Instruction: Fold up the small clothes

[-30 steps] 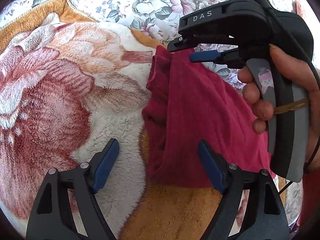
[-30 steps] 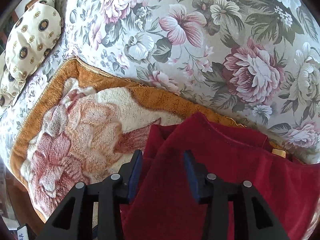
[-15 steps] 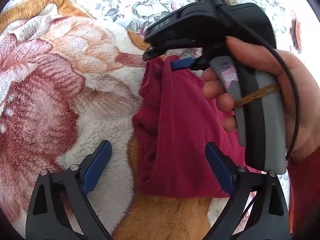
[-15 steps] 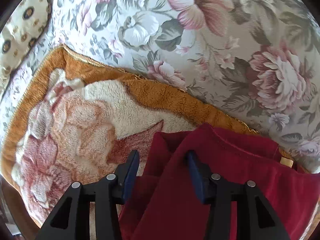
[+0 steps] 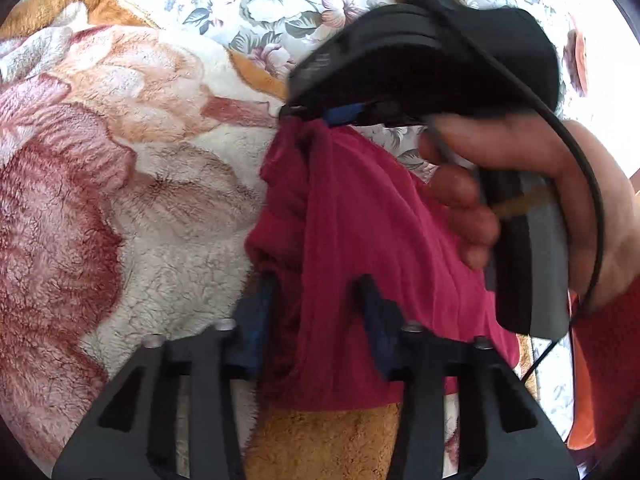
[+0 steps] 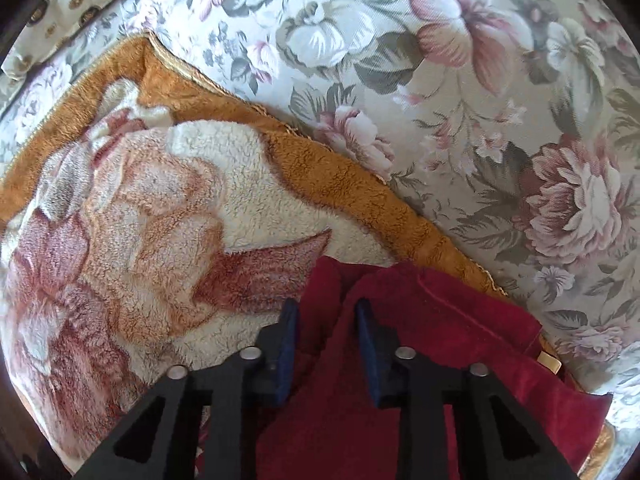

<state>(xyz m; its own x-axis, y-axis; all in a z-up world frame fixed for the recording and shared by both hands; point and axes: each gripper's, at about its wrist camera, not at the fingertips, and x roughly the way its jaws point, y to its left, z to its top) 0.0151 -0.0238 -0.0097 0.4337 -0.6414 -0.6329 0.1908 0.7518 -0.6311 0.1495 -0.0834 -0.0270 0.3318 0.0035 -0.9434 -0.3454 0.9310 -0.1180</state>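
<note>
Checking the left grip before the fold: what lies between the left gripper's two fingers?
In the left wrist view, a bunched fold of the red garment lies between the left gripper fingers, over the fleece blanket.

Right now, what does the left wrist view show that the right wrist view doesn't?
Left only: the right gripper pinching the garment's top edge, the hand on its handle, and the left gripper closing on the lower edge. Right only: the patterned pillow and the garment's tag. Both: red garment, fleece blanket, floral sheet.
</note>
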